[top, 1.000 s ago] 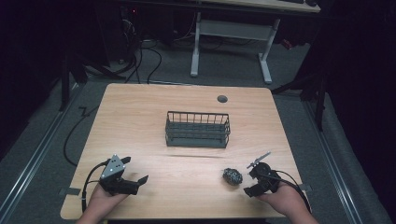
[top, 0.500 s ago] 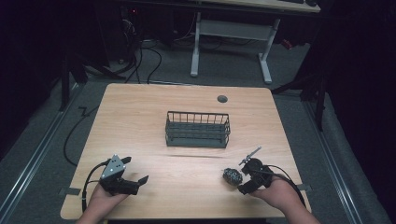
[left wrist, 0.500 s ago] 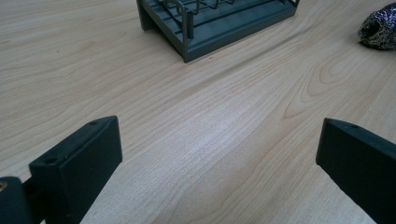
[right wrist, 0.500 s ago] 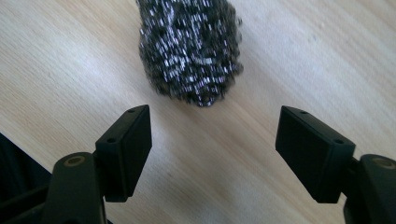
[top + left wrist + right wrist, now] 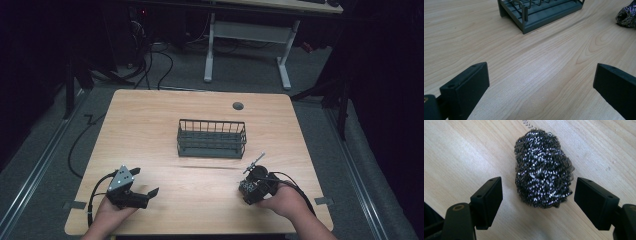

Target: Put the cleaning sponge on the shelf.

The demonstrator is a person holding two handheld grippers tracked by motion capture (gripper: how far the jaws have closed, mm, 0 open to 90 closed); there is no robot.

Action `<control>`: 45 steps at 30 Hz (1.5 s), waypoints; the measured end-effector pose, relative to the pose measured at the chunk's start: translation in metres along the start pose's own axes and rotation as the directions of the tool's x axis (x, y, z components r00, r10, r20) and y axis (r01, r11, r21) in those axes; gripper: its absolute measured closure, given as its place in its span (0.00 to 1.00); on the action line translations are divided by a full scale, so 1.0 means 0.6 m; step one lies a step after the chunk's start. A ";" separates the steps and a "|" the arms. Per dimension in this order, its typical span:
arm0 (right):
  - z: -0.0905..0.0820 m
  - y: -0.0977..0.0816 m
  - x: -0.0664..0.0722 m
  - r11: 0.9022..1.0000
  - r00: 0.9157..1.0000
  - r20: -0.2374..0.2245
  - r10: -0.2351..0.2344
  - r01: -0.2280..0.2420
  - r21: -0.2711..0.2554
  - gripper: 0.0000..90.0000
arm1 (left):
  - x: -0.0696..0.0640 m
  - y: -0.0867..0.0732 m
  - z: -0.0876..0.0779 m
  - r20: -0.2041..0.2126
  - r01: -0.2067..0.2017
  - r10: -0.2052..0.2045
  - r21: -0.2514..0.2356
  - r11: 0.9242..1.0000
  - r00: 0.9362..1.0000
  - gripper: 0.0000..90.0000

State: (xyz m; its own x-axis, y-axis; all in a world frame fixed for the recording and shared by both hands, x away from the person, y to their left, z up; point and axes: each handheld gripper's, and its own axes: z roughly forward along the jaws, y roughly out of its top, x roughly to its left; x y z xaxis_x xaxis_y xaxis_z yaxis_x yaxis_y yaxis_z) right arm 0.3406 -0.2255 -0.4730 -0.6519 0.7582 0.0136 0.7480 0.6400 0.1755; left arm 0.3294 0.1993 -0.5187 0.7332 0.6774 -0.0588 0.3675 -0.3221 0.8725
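Steel-wool scourer (image 5: 543, 171) lay on the bench (image 5: 150, 125), near its front edge on the person's right; in the high view it showed as a dark glittering wad (image 5: 245, 188) at the tip of the right gripper (image 5: 248, 190). No brand, label or lettering could be read on the scourer or on any other object. In the right gripper view, the gripper (image 5: 537, 198) straddled the near end of the scourer: its fingers (image 5: 489, 200) had just been opening and stood spread wide, one on each side, with a strip of bare wood between each pad and the wire, so that nothing was clamped. A loose thread of wire curled off the far end of the scourer.

Behind the scourer, at mid-bench, stood a dark wire basket (image 5: 212, 138), with open wood between the two. A round cable port (image 5: 238, 106) lay beyond the basket, near the far edge.

The left gripper (image 5: 150, 196) rested near the front left corner, well apart from the scourer, with clear bench between. In its own view the left gripper (image 5: 541, 87) had its fingers (image 5: 466, 87) wide apart over bare wood, holding nothing; the basket corner (image 5: 524, 15) and the scourer (image 5: 627, 15) appeared farther off.
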 end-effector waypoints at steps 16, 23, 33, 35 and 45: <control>0.000 0.002 -0.010 0.998 0.998 -0.041 0.037 -0.039 -0.043 0.49 | 0.005 -0.002 0.000 -0.015 0.013 -0.013 0.003 1.000 1.000 0.01; -0.017 0.004 -0.008 0.997 0.997 -0.038 0.066 -0.068 -0.032 0.50 | 0.004 -0.001 -0.001 -0.021 0.012 -0.012 0.005 1.000 1.000 0.01; -0.044 0.013 -0.021 0.996 0.998 -0.027 0.060 -0.062 -0.060 0.50 | 0.003 -0.001 0.000 -0.014 0.012 -0.012 0.007 1.000 1.000 0.01; -0.050 0.018 -0.021 0.997 0.998 -0.018 0.052 -0.053 -0.051 0.50 | 0.003 -0.001 0.000 -0.012 0.013 -0.013 0.006 1.000 1.000 0.02; -0.085 0.049 -0.027 0.999 0.999 -0.022 0.037 -0.038 -0.034 0.50 | 0.003 -0.001 -0.001 -0.006 0.009 -0.009 0.003 1.000 1.000 0.02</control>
State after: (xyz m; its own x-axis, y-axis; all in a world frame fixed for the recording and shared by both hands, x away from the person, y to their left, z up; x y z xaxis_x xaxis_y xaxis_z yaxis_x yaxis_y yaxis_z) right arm 0.3667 -0.2256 -0.4179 -0.6264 0.7784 0.0421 0.7674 0.6063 0.2084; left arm 0.3305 0.2010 -0.5191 0.7264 0.6843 -0.0641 0.3758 -0.3174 0.8707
